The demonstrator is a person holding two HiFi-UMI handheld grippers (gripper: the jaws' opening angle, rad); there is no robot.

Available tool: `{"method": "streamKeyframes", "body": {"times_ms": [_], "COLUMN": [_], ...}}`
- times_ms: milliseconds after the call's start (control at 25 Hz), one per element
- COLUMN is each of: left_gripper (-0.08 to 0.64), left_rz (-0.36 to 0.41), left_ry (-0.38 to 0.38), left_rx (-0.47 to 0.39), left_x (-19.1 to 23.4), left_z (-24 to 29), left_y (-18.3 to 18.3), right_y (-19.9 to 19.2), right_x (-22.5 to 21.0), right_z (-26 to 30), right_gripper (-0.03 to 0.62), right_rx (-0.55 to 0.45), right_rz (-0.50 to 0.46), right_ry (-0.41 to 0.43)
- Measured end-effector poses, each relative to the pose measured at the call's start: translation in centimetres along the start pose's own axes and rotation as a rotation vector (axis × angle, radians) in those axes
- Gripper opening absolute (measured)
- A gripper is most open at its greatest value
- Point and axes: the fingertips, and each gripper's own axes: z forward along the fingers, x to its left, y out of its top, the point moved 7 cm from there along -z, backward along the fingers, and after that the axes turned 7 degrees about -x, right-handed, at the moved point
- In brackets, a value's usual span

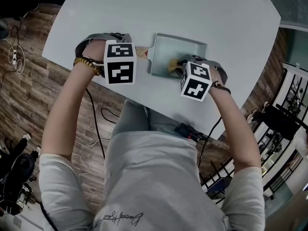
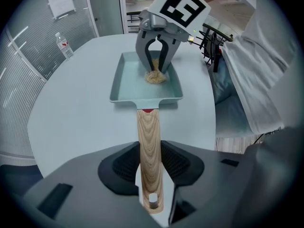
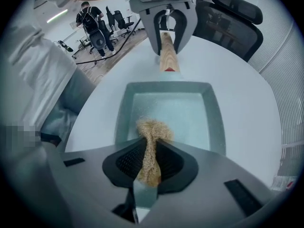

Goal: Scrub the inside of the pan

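On my feed the pale table [image 1: 144,8] carries a light teal rectangular pan [image 2: 129,82], which lies flat toward the table's edge nearest the person, well clear of the corners. Its wooden handle [image 2: 148,132] runs level along that edge toward the person's left. The left gripper [image 2: 151,169] points straight down and is clamped on that handle close to its free end, with the ribbed pads pressed against both sides of the wood. The little hole at the tip of the handle shows just past the jaws. I can see a small red mark where the handle meets the pan wall. The right gripper [image 3: 149,163] also points straight down, over the pan, and its jaws are pinching a tan, fibrous scrubber [image 3: 153,129]. The squeezed part sits between the pads, and the loose tuft spreads out below them onto the pan's floor. From the left gripper view the scrubber rests about midway along the pan, a little toward the long wall on the person's side. The pan's floor looks faintly speckled around it. A clear bottle [image 2: 63,44] stands upright near the far edge of the table, well apart from the pan. Beyond the table I make out a black office chair [image 3: 232,8] and a wood-plank floor [image 1: 29,95].
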Motion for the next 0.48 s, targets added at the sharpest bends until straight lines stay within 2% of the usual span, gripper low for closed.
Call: {"method": "streamKeyframes", "body": {"times_ms": [480], "left_gripper": [0.144], "left_rz": [0.006], "left_ry": [0.0], "left_rx": [-0.005], "left_x": [-0.3], "left_z": [-0.4], "left_y": [0.5], "right_y": [-1.2], "right_x": [-6.5], "right_z": [-1.2], "right_gripper": [0.077], "right_rx": [0.017], "right_rz": [0.054], "right_ry": [-0.097]}}
